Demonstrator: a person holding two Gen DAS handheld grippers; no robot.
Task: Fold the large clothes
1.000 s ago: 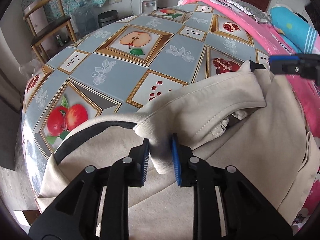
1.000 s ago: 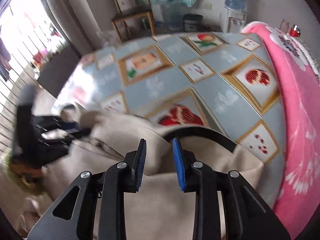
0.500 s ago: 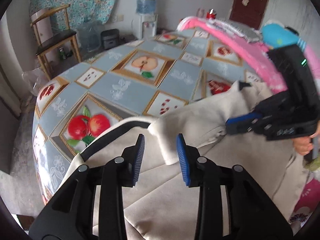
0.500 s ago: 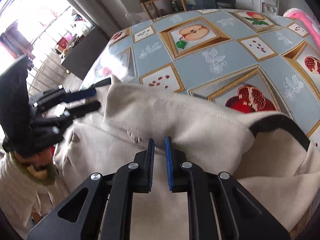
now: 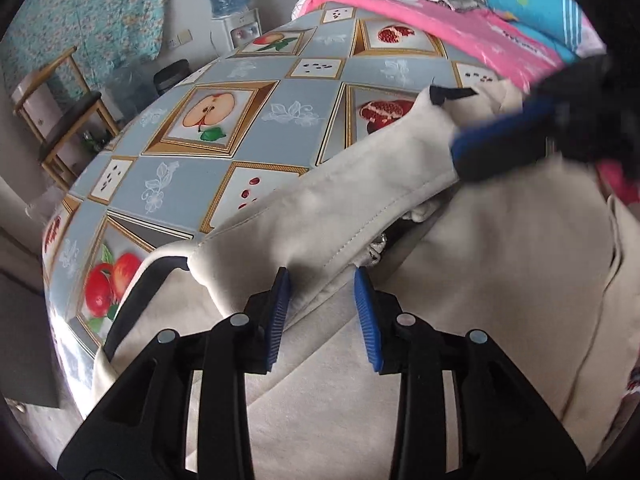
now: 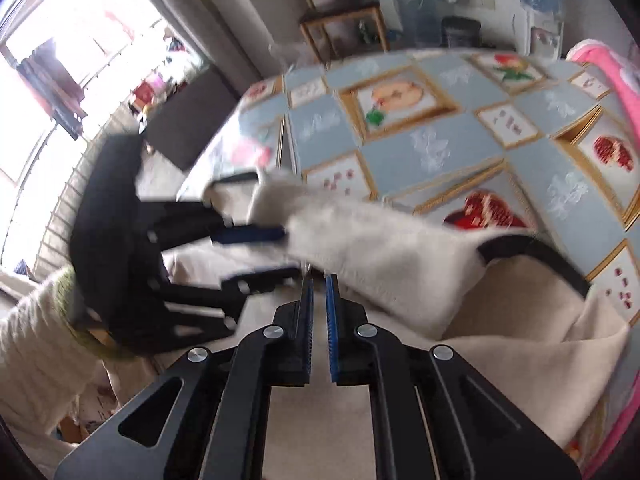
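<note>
Fruit-patterned oilcloth covers the bench [image 5: 256, 168], which fills most of both views, with a pink blanket [image 5: 448, 28] heaped along its far right edge and a wooden chair [image 5: 64, 108] and water dispenser [image 5: 232, 4] against the wall behind. On the near part of the bench lies a large cream garment [image 5: 500, 272] with dark trim, its lower body spread flat and an upper flap [image 5: 340, 200] folded across it. The left tongs [image 5: 323, 312] stand partly apart, their jaws having just been opening; the hem of that flap sits between the blue pads [image 5: 280, 312], though whether the pads press on it is hard to judge. The right tongs [image 6: 318, 322] are drawn almost together, with only a thin slit between the pads; the right wrist view is blurred, so I cannot tell for sure if a thin edge of cloth is pinched there. In the left wrist view the right tongs reach in from the right onto the flap's far end. A knitted sleeve [image 6: 36, 356] shows at the left tongs' handle.
</note>
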